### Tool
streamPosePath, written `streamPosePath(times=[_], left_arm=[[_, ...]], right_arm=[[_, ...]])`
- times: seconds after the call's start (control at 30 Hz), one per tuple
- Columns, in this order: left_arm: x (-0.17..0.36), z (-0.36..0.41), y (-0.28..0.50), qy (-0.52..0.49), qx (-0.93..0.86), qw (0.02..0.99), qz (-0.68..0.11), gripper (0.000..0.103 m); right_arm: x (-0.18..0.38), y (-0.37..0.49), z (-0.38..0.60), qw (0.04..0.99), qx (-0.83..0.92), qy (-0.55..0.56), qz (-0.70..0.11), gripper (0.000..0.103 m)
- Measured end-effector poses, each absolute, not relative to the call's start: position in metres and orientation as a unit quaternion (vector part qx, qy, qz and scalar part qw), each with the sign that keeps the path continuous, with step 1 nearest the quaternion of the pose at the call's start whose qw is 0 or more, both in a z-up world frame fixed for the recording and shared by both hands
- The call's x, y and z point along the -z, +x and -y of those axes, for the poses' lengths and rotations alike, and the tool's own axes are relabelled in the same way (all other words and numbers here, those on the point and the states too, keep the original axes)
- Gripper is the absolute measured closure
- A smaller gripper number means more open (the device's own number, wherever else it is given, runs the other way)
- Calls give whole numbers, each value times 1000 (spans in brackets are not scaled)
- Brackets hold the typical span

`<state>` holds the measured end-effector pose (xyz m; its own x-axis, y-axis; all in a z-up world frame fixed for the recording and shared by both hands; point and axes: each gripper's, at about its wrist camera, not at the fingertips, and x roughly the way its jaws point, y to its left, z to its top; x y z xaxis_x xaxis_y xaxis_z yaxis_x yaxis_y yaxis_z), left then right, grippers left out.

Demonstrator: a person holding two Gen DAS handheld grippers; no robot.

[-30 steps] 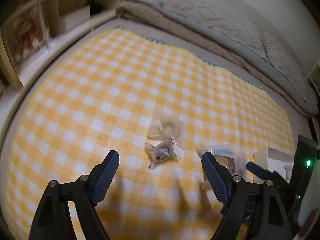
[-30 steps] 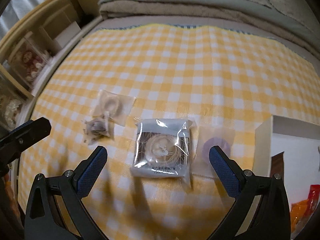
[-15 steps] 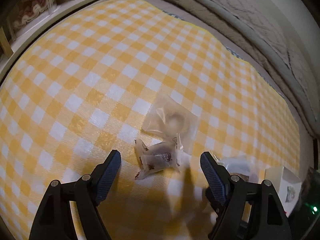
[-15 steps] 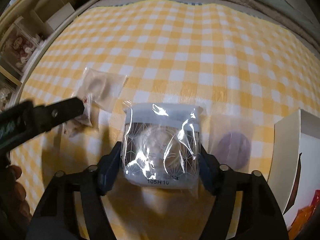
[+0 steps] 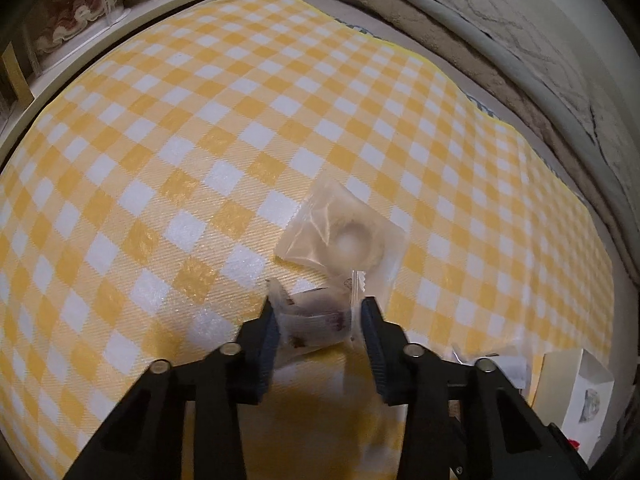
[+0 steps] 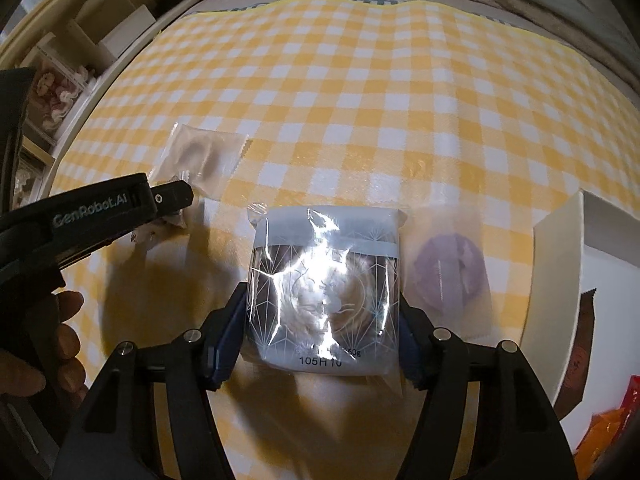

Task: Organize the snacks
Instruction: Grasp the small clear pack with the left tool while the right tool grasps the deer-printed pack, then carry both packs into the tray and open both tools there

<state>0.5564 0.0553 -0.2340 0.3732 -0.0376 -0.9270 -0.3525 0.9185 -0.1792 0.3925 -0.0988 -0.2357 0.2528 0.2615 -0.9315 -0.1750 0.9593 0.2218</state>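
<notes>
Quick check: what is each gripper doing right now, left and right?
Left gripper: jaws just closed on the small clear candy packet.
Right gripper: shut on the shiny pastry packet.

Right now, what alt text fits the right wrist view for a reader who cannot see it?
The right gripper clamps a shiny clear-wrapped pastry packet on a yellow checked cloth. A purple snack packet lies beside it, a white box further right; the left gripper reaches in at left.
</notes>
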Motion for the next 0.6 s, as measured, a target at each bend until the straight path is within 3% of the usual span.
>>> streamPosePath(times=[0.1,0.6], left_arm=[[228,-50,556,-166,-88,814,-550,76],[133,-42,500,-137,-18,870,-472,77]], right_arm=[[229,387,108,793,-139,34,-592,38],[147,369,142,857,-150,46,-491,38]])
